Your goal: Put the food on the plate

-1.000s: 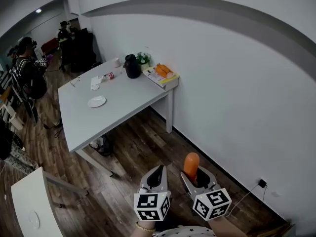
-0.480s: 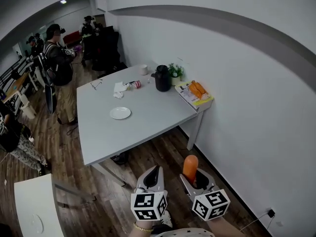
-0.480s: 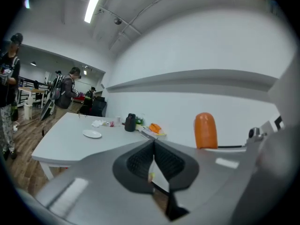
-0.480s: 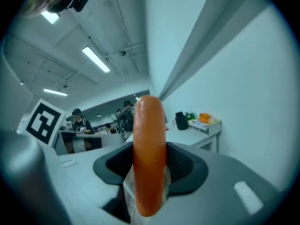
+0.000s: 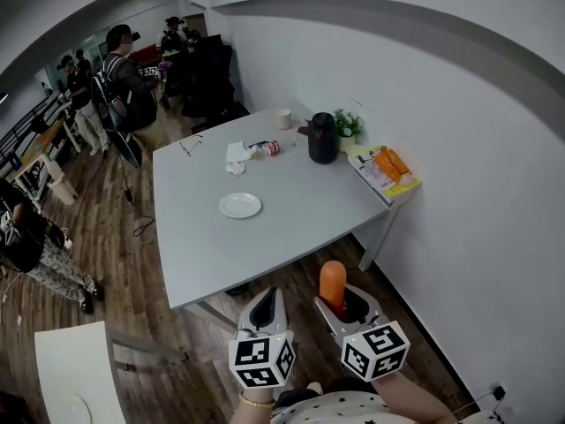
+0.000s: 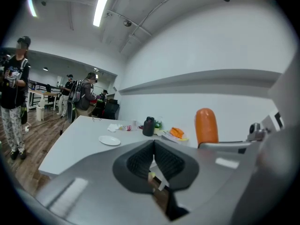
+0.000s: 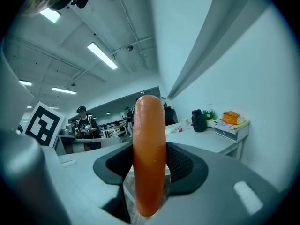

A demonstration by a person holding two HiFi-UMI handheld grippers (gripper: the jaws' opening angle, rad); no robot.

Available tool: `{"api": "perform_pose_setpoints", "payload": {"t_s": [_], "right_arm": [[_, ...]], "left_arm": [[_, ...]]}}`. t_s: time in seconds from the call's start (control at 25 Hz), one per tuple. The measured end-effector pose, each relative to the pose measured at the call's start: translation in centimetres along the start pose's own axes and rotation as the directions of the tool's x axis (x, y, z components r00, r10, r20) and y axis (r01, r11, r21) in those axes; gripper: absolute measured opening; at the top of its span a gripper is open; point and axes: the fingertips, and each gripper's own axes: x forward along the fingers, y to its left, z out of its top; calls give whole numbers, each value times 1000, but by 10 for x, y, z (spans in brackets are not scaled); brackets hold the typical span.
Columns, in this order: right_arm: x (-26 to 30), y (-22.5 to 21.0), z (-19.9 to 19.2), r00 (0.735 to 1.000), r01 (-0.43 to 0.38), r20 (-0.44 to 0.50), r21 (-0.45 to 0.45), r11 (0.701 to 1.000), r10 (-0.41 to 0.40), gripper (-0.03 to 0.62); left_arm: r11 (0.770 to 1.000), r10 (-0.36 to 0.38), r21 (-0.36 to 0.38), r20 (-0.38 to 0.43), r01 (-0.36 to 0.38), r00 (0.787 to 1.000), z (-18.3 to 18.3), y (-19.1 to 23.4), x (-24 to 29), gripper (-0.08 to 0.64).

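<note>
- Several people (image 5: 124, 69) stand at the far left of the room, well apart from the bench (image 5: 265, 237).
- A second white table (image 5: 62, 369) shows at the near left corner, on the wooden floor (image 5: 150, 281).
- The bench is grey and stands against the white wall; a pair of glasses (image 5: 190, 145) lies near its far left edge.
- The plate (image 5: 240, 205) is white and lies flat towards the middle of the bench, with nothing on it.
- Just beyond the plate lie a crumpled tissue (image 5: 236, 155) and, to its right, a small can (image 5: 271, 147) on its side.
- The left claw (image 5: 269, 297) hangs over the floor on the near side of the bench, pointing towards it. Its jaws are pressed together with nothing between them.
- A white cup (image 5: 283, 118) stands at the bench's far edge.
- A dark jug (image 5: 321, 138) stands upright to the right of the can, with a small green plant (image 5: 347, 126) just beside it.
- The right claw (image 5: 340, 300) hangs beside the left one and pinches the orange sausage (image 5: 333, 283) upright; its top end pokes up above the jaws. It is well apart from the plate.
- A white box (image 5: 388, 184) with orange pieces on top sits at the bench's right corner.
</note>
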Motion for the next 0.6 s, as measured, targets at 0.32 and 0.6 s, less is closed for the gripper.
{"api": "perform_pose_setpoints", "payload": {"t_s": [0.32,0.6], "right_arm": [[77,-4,0,997,-54,-48,0,999,54,213],[175,-19,22,989,-142,-52,-23,990,140,213]], "left_arm": [[998,60,-30,-19,-61,998,-3,52,44,8],[990,140,-16,3,-140,990,18,110,108,8]]}}
